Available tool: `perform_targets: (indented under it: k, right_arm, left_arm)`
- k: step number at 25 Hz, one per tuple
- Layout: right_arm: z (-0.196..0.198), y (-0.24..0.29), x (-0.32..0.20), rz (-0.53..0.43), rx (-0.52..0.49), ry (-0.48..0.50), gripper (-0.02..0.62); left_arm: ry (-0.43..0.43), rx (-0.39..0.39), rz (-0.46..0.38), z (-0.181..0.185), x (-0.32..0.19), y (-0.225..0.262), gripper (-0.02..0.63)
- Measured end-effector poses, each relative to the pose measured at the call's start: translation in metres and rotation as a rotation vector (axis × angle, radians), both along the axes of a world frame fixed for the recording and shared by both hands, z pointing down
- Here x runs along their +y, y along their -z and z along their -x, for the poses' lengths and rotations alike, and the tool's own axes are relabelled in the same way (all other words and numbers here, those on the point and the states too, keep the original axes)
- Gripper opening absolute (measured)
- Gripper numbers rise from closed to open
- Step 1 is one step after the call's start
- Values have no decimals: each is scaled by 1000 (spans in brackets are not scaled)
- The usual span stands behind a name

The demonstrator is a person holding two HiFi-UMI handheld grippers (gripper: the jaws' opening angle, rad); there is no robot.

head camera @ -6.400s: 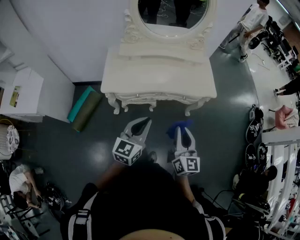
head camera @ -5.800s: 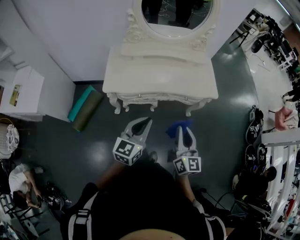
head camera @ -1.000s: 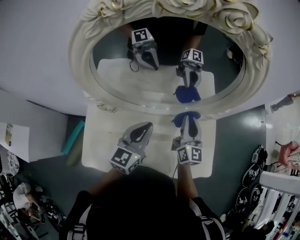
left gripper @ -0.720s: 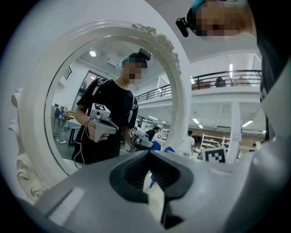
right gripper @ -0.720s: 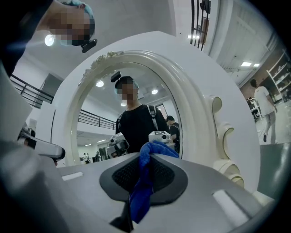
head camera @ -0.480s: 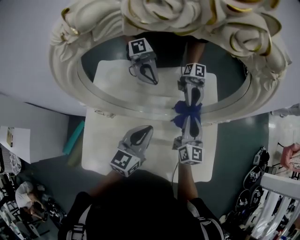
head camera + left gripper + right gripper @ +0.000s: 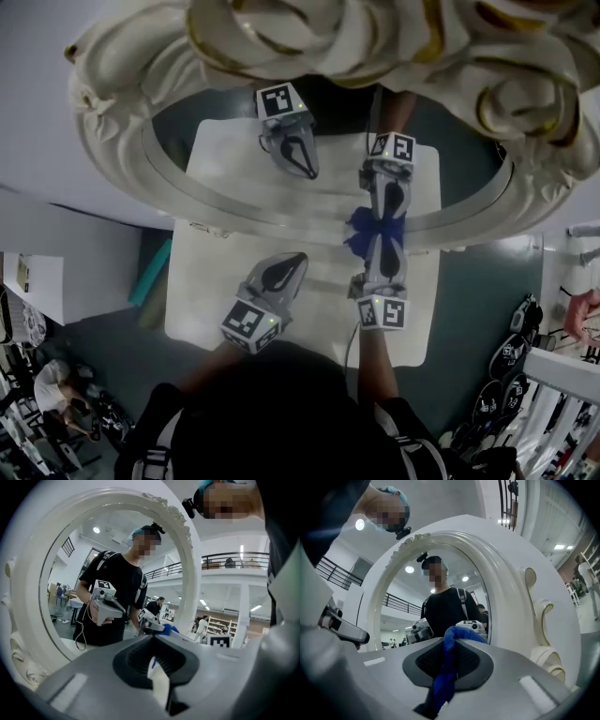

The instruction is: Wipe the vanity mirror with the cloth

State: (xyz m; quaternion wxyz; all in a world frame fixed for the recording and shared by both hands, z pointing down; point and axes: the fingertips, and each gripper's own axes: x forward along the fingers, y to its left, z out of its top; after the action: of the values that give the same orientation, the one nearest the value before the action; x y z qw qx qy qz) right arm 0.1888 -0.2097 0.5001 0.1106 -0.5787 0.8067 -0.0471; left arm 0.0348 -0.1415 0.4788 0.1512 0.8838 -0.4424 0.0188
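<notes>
Right gripper (image 7: 373, 228) pinching a bunched deep-blue cloth (image 7: 359, 225) at the lower edge of the oval, cream-framed vanity mirror (image 7: 225, 173), left gripper (image 7: 295, 260) pressed together below the mirror

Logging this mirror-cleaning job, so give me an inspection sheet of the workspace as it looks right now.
Surface: white table, top bare.
Job's things: mirror upright behind the table; blue cloth at its lower edge, apparently touching the glass.
Clutter: nothing seen.
Grippers: right gripper shut on the cloth; left gripper shut, empty, over the table.
Cables: thin cable trailing back from the right gripper.
Surroundings: teal roll on the floor left of the table; a person farther left.
</notes>
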Motion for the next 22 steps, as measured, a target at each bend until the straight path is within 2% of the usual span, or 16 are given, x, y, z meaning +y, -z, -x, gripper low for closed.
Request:
perform_targets:
  k: [15, 22]
  right_arm:
    - [3, 6, -3, -43, 44, 41, 37]
    - [9, 26, 1, -79, 65, 69, 36]
  left_arm:
    - [6, 27, -4, -7, -13, 5, 6]
    - [31, 38, -13, 0, -8, 16, 6]
